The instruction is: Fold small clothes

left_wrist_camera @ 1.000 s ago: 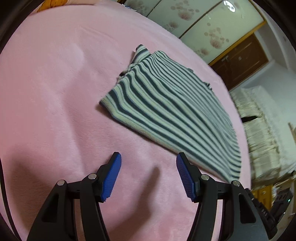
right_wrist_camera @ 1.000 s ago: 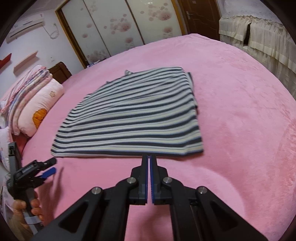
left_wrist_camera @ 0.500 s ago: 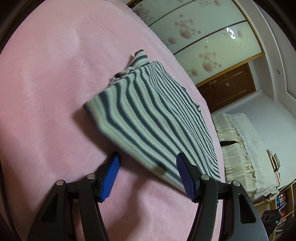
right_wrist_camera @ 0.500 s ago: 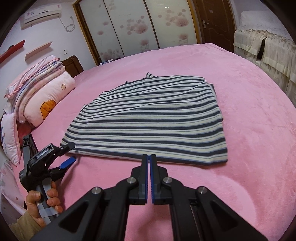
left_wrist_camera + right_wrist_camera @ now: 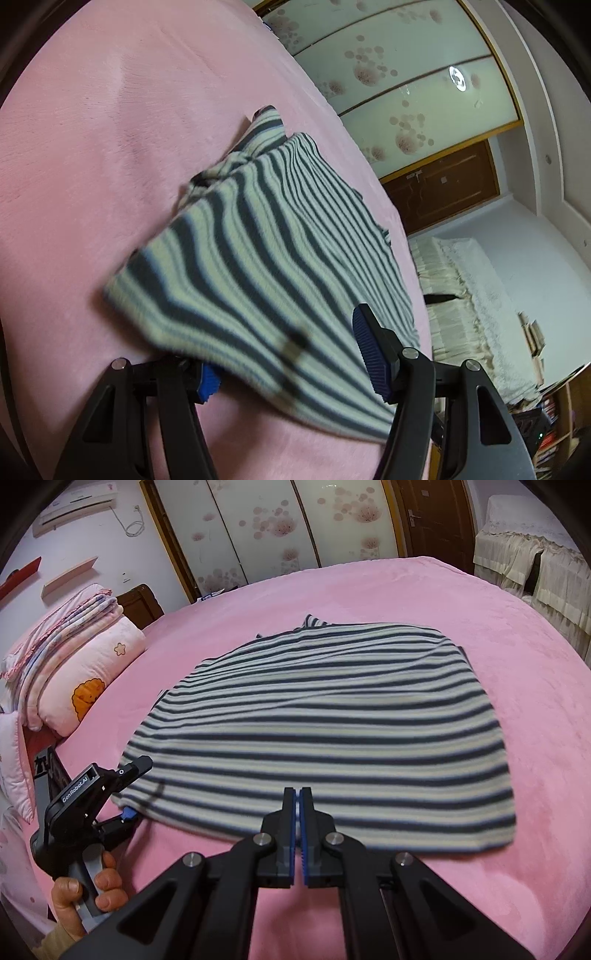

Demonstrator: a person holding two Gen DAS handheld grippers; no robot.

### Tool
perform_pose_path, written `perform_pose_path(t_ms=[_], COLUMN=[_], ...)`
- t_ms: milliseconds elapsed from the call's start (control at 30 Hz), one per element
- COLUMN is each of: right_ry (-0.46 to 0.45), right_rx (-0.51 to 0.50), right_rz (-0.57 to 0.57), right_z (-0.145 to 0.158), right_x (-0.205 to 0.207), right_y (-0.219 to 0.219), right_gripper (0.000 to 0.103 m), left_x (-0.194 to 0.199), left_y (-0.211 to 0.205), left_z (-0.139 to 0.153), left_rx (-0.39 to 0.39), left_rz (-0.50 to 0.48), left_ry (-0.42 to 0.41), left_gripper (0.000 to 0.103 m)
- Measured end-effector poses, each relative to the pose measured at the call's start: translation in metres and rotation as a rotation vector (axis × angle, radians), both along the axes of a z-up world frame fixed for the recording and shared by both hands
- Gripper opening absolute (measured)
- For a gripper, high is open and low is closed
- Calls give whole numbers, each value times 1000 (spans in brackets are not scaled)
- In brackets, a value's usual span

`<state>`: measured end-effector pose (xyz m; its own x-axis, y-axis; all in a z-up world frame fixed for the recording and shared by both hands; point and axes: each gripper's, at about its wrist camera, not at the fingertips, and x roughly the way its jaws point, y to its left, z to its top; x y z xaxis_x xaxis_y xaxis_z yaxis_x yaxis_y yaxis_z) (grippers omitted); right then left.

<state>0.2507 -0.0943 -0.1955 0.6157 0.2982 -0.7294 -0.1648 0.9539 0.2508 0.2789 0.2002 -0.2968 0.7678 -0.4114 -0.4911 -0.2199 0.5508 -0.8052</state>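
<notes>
The striped garment (image 5: 325, 731) lay spread flat near the middle of the pink bedspread (image 5: 535, 635), with its hem edge toward the cameras and its narrower end toward the wardrobe doors (image 5: 258, 528). Bare pink cloth ringed the garment on every side: a wide band beyond its right edge, another between its far end and the wardrobe, and a narrower strip between its hem and the right gripper (image 5: 297, 805).

The right gripper hovered just short of the hem, about at its middle, its blue pads pressed together with nothing between them.

The left gripper (image 5: 291, 354) sat at the garment's near left corner, held by a hand (image 5: 88, 890). Its jaws stood spread, one finger slipped under the lifted corner of the garment (image 5: 258, 266) and the other above it, so the cloth edge ran between them; the pads did not press on the fabric.

Left of the garment, well apart from it, stacked pillows and folded quilts (image 5: 77, 664) bounded the open bedspread.
</notes>
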Motion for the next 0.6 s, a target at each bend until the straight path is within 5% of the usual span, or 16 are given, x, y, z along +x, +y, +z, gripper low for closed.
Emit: perform_pose_path(t_ms=[333, 400, 500, 600], right_ry=[-4, -3, -4, 0], right_rx=[-1, 2, 9, 7], right_rz=[23, 24, 23, 21], right_z=[0, -1, -1, -1], right_x=[6, 6, 6, 10], right_y=[14, 14, 11, 9], right_gripper=[1, 1, 1, 1], left_x=[40, 47, 55, 59], left_y=[3, 4, 3, 3], left_z=[-1, 0, -1, 4], left_rx=[-44, -56, -43, -1], left_rz=[44, 56, 62, 58], left_ry=[-20, -18, 4, 7], left_gripper=[59, 50, 16, 12])
